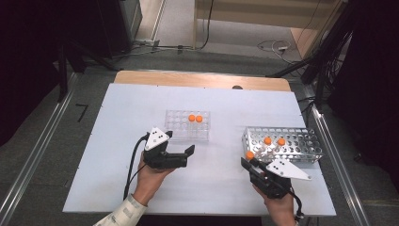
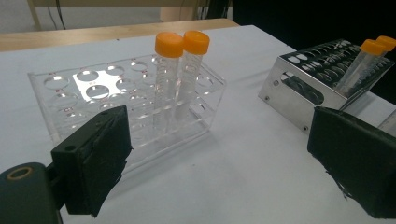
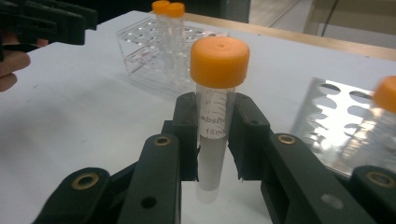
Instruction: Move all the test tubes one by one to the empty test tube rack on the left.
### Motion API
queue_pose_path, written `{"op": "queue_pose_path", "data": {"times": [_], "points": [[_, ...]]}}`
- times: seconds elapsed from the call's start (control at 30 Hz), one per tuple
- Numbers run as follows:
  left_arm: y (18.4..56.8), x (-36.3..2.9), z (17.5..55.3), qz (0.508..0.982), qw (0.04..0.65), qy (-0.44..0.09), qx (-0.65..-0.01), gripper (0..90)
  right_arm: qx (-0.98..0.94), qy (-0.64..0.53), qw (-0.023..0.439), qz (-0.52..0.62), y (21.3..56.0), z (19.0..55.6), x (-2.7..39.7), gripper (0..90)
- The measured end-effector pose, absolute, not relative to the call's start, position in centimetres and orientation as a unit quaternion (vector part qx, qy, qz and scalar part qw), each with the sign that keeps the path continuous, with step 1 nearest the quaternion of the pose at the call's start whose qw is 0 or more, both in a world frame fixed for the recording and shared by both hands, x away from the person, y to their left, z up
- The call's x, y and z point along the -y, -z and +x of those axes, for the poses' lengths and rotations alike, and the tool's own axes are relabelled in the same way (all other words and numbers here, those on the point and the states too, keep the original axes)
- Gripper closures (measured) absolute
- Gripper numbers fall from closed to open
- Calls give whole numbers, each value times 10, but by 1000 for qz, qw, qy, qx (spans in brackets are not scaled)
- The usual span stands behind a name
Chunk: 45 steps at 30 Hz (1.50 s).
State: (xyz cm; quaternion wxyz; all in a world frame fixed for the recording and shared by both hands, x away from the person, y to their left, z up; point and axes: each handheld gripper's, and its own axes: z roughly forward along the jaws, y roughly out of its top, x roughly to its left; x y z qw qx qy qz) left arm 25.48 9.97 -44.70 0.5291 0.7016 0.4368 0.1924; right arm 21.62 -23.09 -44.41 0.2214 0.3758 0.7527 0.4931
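Observation:
My right gripper (image 1: pixel 249 161) is shut on a clear tube with an orange cap (image 3: pixel 214 116), held upright just above the white table, left of the metal rack (image 1: pixel 301 146). Two more orange-capped tubes (image 1: pixel 274 141) lean in that rack. A clear acrylic rack (image 1: pixel 176 123) at the table's middle holds two upright orange-capped tubes (image 2: pixel 180 70). My left gripper (image 1: pixel 188 156) hovers in front of the acrylic rack, its jaws open with nothing between them (image 2: pixel 224 163).
The white board (image 1: pixel 117 141) lies on a wooden table whose far edge (image 1: pixel 197 77) shows behind it. Metal rails run along both sides, and cables lie on the floor beyond. Bare board lies between the two racks and to the left.

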Motion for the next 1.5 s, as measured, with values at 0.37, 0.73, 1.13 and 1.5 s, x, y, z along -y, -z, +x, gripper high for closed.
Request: {"op": "queue_pose_path", "data": {"times": [0.37,0.73,1.13,1.5], "points": [[443,-91,248,707,539,-189,-416,83,-767,-497,197,356,450,235,195,716],[433,-76,234,711,558,-194,-381,140,-791,-490,176,322,457,242,149,716],[433,-74,230,722,568,-180,-351,399,-799,-497,157,300,457,244,117,716],[435,-74,229,726,560,-196,-347,648,-796,-506,151,296,452,244,109,716]]}}
